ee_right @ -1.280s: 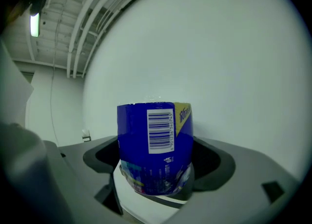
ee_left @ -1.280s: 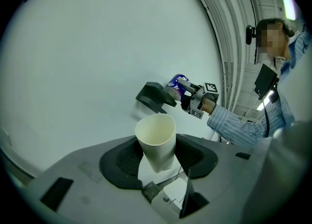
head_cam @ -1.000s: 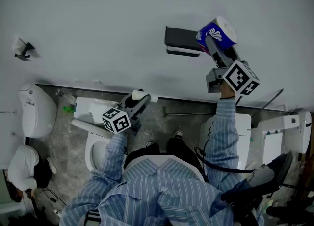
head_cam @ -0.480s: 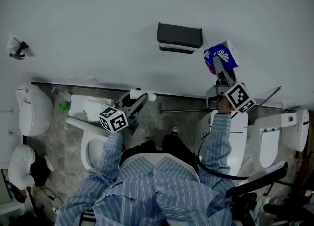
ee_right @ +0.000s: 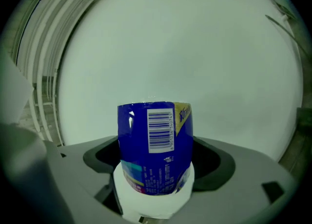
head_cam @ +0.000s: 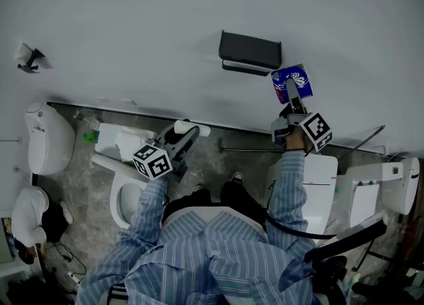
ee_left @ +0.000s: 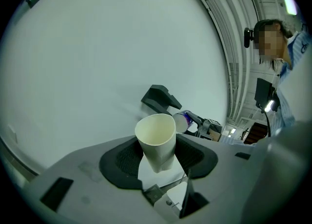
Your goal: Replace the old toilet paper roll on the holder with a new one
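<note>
A person in a striped shirt faces a pale wall (head_cam: 132, 25), seen from above, with tongs in each hand.

The right tongs (head_cam: 292, 91) are closed on the new roll (head_cam: 293, 79), still in its blue wrapper. In the right gripper view the new roll (ee_right: 155, 140) fills the gap in the tongs (ee_right: 155, 179). The pads press its rounded sides and one white end faces the camera. It hangs near the lower right corner of the black holder (head_cam: 250, 52) on the wall, apart from it. The holder's bar looks bare.

The left tongs (head_cam: 187, 132) are held low and to the left, well apart from the holder. They are closed on the old core (head_cam: 191, 127), an empty cardboard tube. In the left gripper view the core (ee_left: 156, 138) stands between the pads of the tongs (ee_left: 158, 157), its open end slightly squeezed out of round.

The new roll is likely light and soft, and it will dent under a hard squeeze. Its wrapper looks slick, so a firm hold across the middle of the rounded sides suits it. The wrapper probably has to come off first. The core is thin and crushes easily, so a light pinch is enough.
</note>
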A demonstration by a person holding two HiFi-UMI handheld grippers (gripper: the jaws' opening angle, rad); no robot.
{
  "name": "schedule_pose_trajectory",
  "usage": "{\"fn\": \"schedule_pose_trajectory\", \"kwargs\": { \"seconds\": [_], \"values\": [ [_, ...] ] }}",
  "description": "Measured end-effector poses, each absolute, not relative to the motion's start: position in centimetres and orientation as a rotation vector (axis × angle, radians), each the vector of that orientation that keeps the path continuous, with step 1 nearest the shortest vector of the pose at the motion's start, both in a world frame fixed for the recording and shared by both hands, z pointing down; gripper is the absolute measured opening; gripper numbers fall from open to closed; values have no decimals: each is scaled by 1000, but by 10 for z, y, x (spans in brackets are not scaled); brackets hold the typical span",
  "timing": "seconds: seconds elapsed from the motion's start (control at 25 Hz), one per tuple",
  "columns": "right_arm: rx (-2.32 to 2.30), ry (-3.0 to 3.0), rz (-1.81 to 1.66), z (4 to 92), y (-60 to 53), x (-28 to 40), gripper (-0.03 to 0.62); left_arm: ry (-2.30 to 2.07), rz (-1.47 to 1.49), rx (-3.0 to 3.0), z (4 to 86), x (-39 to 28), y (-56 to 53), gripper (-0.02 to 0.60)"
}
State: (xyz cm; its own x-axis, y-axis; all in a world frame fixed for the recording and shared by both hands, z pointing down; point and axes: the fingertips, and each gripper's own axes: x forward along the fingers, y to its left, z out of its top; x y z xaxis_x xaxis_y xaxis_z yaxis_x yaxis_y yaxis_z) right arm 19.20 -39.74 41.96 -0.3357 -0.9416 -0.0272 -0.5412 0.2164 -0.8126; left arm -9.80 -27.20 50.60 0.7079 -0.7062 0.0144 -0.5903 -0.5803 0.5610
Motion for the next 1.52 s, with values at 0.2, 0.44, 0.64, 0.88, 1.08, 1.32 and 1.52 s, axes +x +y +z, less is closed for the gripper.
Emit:
{"fn": "schedule_pose_trajectory", "kwargs": {
  "seconds": [0.2, 0.44, 0.64, 0.88, 1.08, 1.32, 1.52],
  "values": [
    [-1271, 1885, -1075, 428, -419, 184, 434, -1027, -272, 2350, 510, -110, -271, 201],
    [-1205, 1799, -1142, 439, -431, 183, 434, -1041, -257, 2335, 514, -116, -269, 201],
    [-1113, 1700, -1214, 446, -436, 178, 434, -1031, -251, 2328, 518, -115, -270, 201],
    [-970, 1568, -1314, 456, -440, 175, 433, -1016, -249, 2322, 521, -109, -271, 201],
    [-953, 1699, -1329, 450, -442, 143, 434, -1008, -256, 2322, 522, -104, -273, 201],
    [-896, 1722, -1367, 450, -436, 96, 434, -1024, -267, 2319, 519, -110, -271, 201],
    [-843, 1872, -1417, 453, -429, 29, 433, -1066, -289, 2303, 519, -126, -267, 201]
  ]
}}
